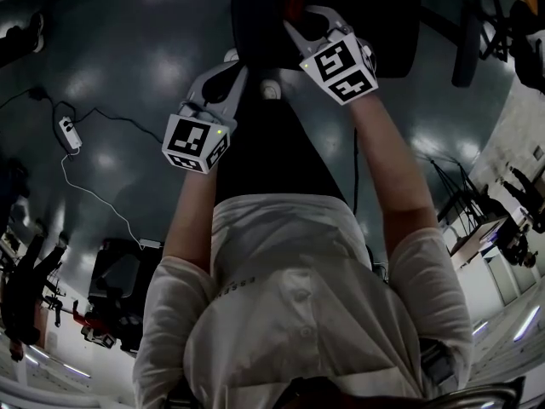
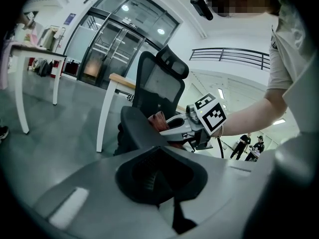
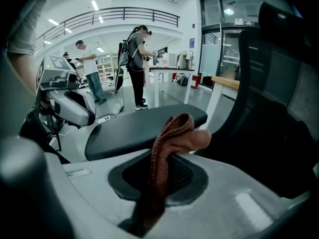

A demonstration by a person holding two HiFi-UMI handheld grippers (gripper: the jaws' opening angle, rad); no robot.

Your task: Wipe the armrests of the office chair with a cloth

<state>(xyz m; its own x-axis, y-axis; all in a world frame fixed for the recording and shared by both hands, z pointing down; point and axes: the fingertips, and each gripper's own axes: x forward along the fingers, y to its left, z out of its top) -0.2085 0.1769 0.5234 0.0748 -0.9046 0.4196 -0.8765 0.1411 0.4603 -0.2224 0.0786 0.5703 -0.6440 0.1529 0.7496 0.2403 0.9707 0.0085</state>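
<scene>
Reddish-brown cloth (image 3: 172, 148) in right claw (image 3: 160, 179), beside armrest (image 3: 144, 126)

Shiny floor under us

We see the dark, glossy floor (image 1: 111, 66) carrying the office chair (image 1: 392, 32) at top centre, a white power strip (image 1: 70, 135) with its thin cable (image 1: 92, 198) at left, and another dark chair (image 1: 119, 279) at lower left.

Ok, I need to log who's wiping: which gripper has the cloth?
The right gripper: a reddish-brown cloth is pinched in its jaws, close to the dark armrest. The left gripper has its jaws together with nothing between them.
</scene>
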